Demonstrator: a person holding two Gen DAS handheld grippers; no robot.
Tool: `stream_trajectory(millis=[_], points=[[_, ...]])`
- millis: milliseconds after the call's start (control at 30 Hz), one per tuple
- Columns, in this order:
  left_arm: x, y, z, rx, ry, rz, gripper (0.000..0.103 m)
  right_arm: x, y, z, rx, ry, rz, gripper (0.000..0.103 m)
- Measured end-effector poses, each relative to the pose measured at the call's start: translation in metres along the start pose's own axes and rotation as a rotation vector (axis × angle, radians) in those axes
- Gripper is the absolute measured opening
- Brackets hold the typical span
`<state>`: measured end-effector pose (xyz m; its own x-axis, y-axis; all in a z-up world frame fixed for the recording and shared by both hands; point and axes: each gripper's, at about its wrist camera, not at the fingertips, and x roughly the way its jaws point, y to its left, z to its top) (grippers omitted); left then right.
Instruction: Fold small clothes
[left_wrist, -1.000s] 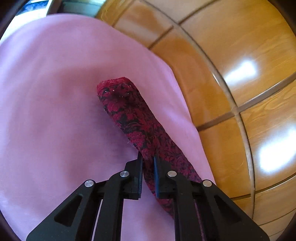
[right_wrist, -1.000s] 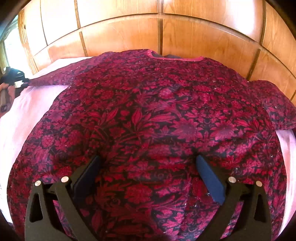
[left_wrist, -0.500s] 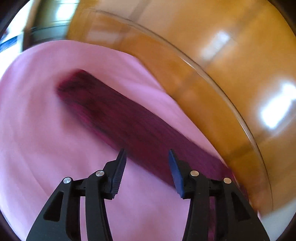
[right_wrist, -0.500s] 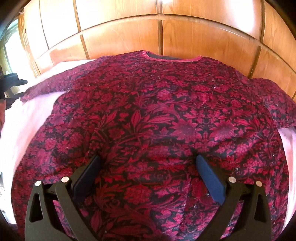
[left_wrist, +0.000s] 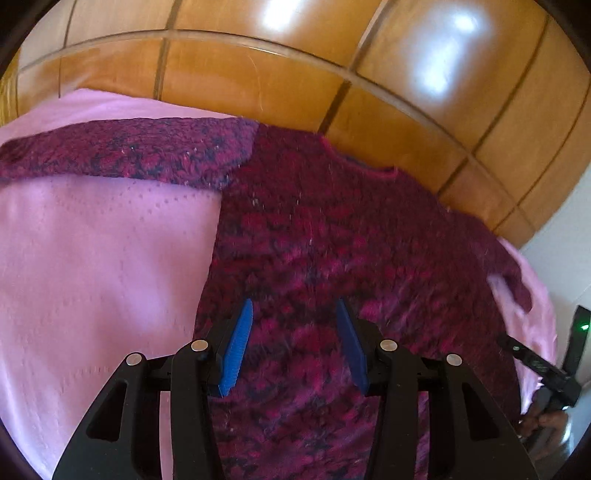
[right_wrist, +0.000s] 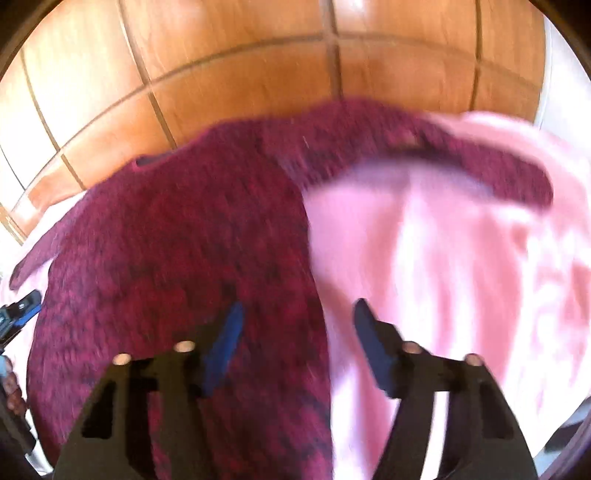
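Left claw (left_wrist: 293, 343) gapes empty at lower centre over the floral top (left_wrist: 332, 240); right claw (right_wrist: 297, 341), also wide and empty, straddles its hem. Spread on the pink sheet (left_wrist: 92, 258), sleeves out, a rushed pinch may bunch both layers.

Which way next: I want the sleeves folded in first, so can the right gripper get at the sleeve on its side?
Probably yes. The right gripper is open and empty, and that sleeve lies flat on the pink sheet with nothing over it, though the view is blurred.

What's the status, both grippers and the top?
Left gripper open, empty. Right gripper open, empty. Top flat on sheet, unfolded. Nothing in the way.
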<state>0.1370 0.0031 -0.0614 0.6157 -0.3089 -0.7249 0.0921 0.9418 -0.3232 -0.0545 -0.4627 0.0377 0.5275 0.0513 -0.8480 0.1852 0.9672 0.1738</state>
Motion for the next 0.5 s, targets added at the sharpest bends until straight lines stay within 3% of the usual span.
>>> stream_trajectory(millis=[67,100,133,233,433,500], points=[[0.003,0.001,-0.003,0.03,0.002,0.024,0.045,-0.004,-0.003,-0.013,0.012,0.017,0.047,0.04],[0.004,0.002,-0.005,0.039,0.007,0.034,0.045,-0.006,-0.003,-0.018,0.011,0.022,0.066,0.038],[0.006,0.005,-0.007,0.055,0.01,0.061,0.045,-0.01,0.0,-0.025,0.0,0.024,0.074,0.033],[0.01,0.014,-0.008,0.059,0.016,0.051,0.045,-0.018,0.012,-0.04,-0.031,0.023,0.063,0.015],[0.016,0.005,0.007,0.146,0.023,0.203,0.045,-0.045,0.023,-0.06,-0.123,0.039,0.043,0.012],[0.01,0.004,0.013,0.109,0.019,0.178,0.045,-0.037,0.014,-0.062,-0.103,0.063,0.037,0.013]])
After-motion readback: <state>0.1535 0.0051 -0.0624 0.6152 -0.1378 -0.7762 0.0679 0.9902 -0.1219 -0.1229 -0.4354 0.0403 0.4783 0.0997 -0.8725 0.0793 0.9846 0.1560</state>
